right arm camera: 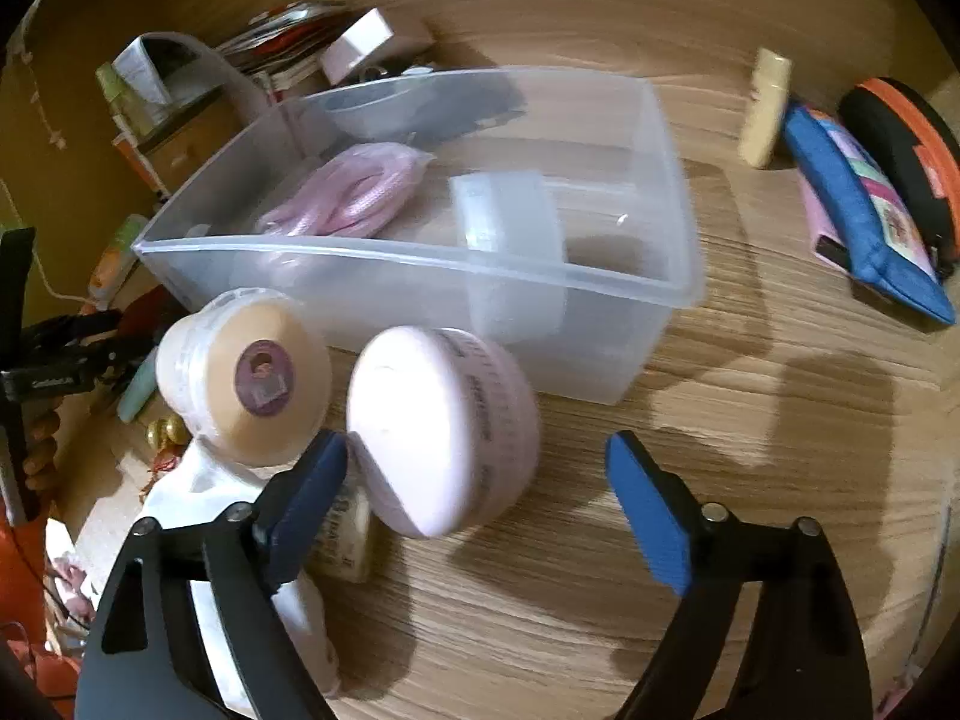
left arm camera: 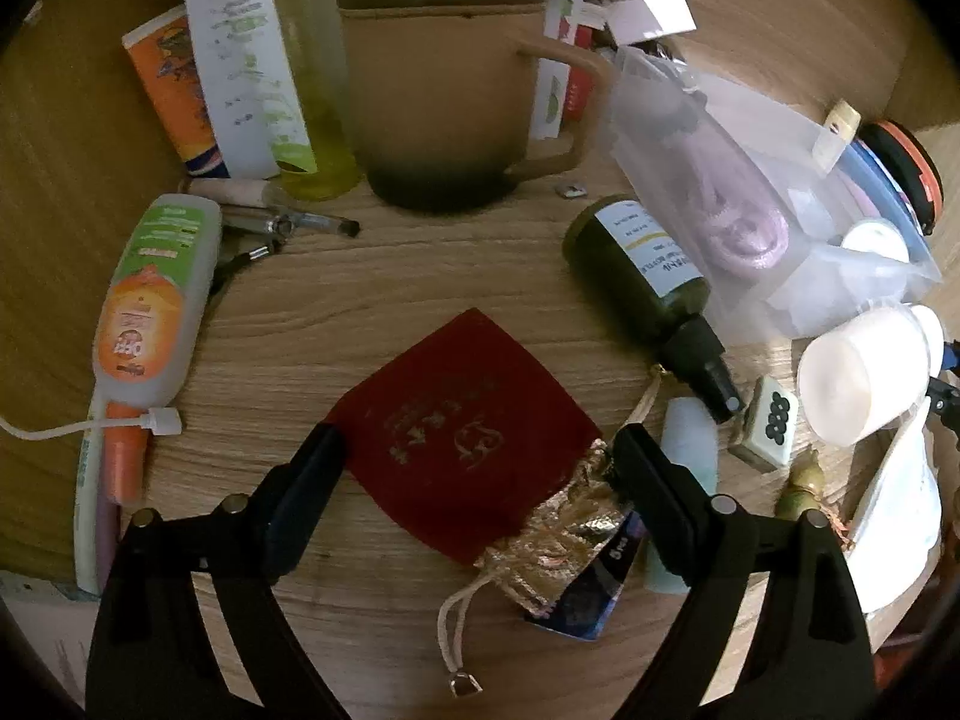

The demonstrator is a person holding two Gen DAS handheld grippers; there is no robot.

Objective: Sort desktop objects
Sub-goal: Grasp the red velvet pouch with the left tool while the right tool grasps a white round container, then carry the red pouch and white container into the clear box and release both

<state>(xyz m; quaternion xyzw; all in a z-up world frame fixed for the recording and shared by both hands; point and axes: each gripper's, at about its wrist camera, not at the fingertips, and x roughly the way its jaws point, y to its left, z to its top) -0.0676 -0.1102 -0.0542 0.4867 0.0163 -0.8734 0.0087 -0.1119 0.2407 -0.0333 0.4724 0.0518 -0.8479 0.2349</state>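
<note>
A dark red drawstring pouch [left arm camera: 456, 414] with gold print lies flat on the wooden desk [left arm camera: 372, 288]. My left gripper [left arm camera: 477, 438] stands open astride it, one finger at its left corner and the other at its crumpled gold end [left arm camera: 570, 528]. In the right wrist view a pink round jar [right arm camera: 444, 426] lies on its side between the fingers of my right gripper [right arm camera: 477, 450], which is open. The left blue pad [right arm camera: 312, 492] is at the jar's lid rim; the right pad is well apart from it. Behind stands a clear plastic bin [right arm camera: 660, 192].
The bin holds a bagged pink cable [right arm camera: 354, 186] and a white roll [right arm camera: 510, 210]. A cream jar [right arm camera: 246, 378] lies left of the pink one. A blue pouch [right arm camera: 864, 210] and black-orange case [right arm camera: 900, 138] lie far right. A tan mug [left arm camera: 450, 90], green bottle [left arm camera: 642, 276] and orange bottle [left arm camera: 156, 300] ring the pouch.
</note>
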